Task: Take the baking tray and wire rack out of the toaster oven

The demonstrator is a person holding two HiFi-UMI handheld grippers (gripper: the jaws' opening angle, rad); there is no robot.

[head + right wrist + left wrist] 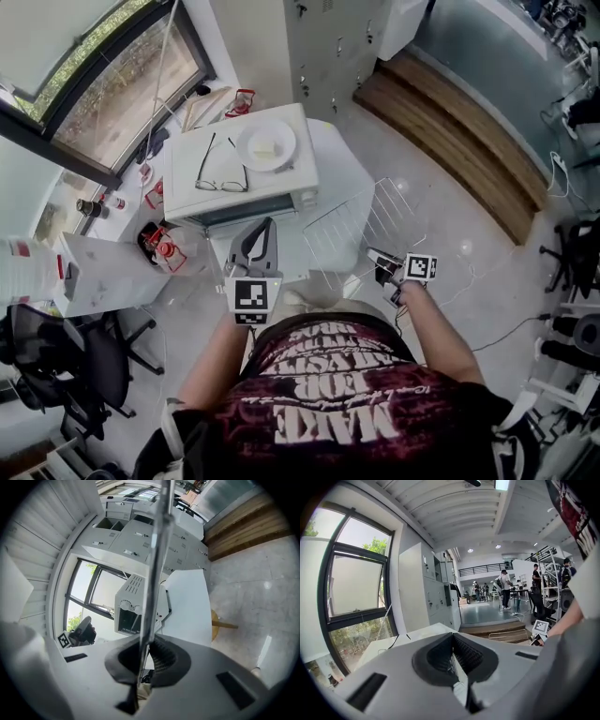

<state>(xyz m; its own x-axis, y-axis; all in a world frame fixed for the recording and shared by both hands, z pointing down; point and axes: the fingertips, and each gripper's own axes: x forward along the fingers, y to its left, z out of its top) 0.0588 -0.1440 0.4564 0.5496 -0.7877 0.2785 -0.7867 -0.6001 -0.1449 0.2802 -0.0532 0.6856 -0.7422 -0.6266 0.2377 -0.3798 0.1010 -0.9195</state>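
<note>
Wire rack [361,225] is already out of the toaster oven [239,178]: it hangs beside the oven's right side, over the white bench [349,155], pinched by one edge wire in the closed right tool [382,262]. It has yet to be set down. No baking tray shows in any view; I judge it remains inside, though the dark oven mouth does not settle that. The left tool [255,239] points at the oven front, jaws together on nothing visible. Both forearms reach forward from the torso, the tools aimed slightly below level.
</note>
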